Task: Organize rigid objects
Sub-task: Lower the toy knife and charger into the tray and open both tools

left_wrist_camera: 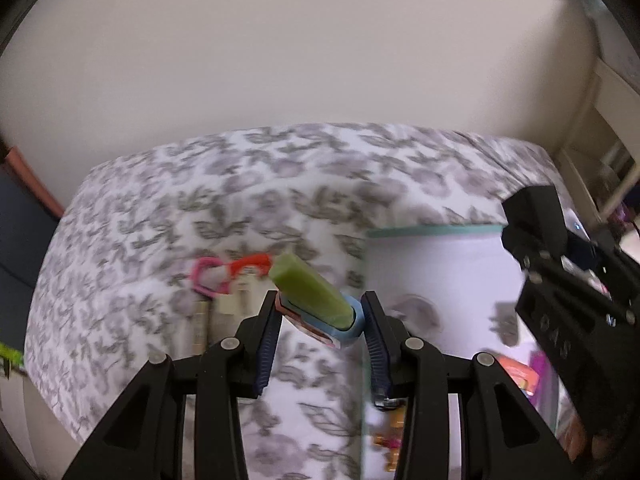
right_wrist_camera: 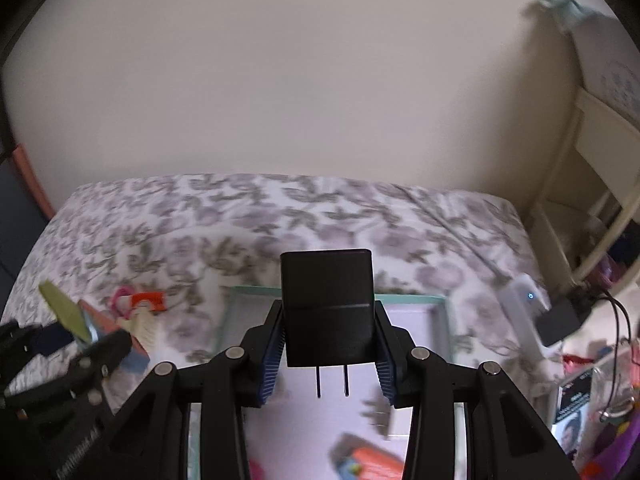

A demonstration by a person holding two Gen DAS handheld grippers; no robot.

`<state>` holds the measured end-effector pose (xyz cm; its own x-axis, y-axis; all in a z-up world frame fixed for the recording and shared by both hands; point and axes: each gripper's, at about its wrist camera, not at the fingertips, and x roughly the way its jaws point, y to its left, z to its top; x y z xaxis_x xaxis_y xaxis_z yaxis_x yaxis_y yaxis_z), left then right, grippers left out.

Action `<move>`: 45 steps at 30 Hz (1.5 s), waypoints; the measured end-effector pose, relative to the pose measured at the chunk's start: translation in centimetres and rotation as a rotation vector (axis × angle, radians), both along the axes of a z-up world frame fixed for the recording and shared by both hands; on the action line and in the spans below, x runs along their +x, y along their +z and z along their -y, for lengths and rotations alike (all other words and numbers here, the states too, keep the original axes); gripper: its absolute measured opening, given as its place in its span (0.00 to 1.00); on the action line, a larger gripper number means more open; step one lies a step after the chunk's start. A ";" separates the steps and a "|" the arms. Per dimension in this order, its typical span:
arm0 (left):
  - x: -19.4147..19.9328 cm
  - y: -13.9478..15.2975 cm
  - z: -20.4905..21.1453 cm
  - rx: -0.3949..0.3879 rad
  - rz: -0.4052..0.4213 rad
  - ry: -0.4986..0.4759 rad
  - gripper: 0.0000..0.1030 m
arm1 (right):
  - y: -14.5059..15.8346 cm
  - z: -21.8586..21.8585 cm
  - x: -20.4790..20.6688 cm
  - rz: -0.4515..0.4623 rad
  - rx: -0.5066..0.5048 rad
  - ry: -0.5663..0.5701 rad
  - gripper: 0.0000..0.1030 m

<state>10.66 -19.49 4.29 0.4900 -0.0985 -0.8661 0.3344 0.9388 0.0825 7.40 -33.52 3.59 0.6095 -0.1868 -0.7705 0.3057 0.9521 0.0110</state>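
My left gripper (left_wrist_camera: 320, 305) is shut on a green stick with a blue base (left_wrist_camera: 316, 290), which juts up and to the left over the floral bed. My right gripper (right_wrist_camera: 328, 307) is shut on a black plug adapter (right_wrist_camera: 326, 300); its two prongs point back toward the camera. Under and ahead of the adapter lies a white box with a teal rim (right_wrist_camera: 412, 300). In the left wrist view the box's teal rim (left_wrist_camera: 432, 231) is at the right, with the right gripper (left_wrist_camera: 536, 249) and the adapter (left_wrist_camera: 532, 212) over it. The left gripper (right_wrist_camera: 72, 340) shows at the right wrist view's lower left.
Pink and orange clips (left_wrist_camera: 228, 270) and pale wooden pieces (left_wrist_camera: 224, 306) lie on the floral bedcover (left_wrist_camera: 160, 216). Orange and pink items (right_wrist_camera: 372, 460) sit in the box. A white device with a blue light (right_wrist_camera: 524, 300), cables and cream shelves (right_wrist_camera: 592, 200) crowd the right. A wall stands behind the bed.
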 end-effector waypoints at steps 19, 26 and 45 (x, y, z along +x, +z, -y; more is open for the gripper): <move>-2.7 -5.2 8.4 0.028 -0.090 -0.202 0.41 | -5.2 6.4 -1.1 -0.144 0.104 -0.093 0.41; -2.5 -6.3 9.2 0.049 -0.051 -0.211 0.40 | -7.4 6.6 -0.8 -0.182 0.141 -0.106 0.42; -0.8 -9.1 9.1 0.027 -0.095 -0.174 0.34 | -9.8 6.5 -0.2 -0.263 0.159 -0.118 0.42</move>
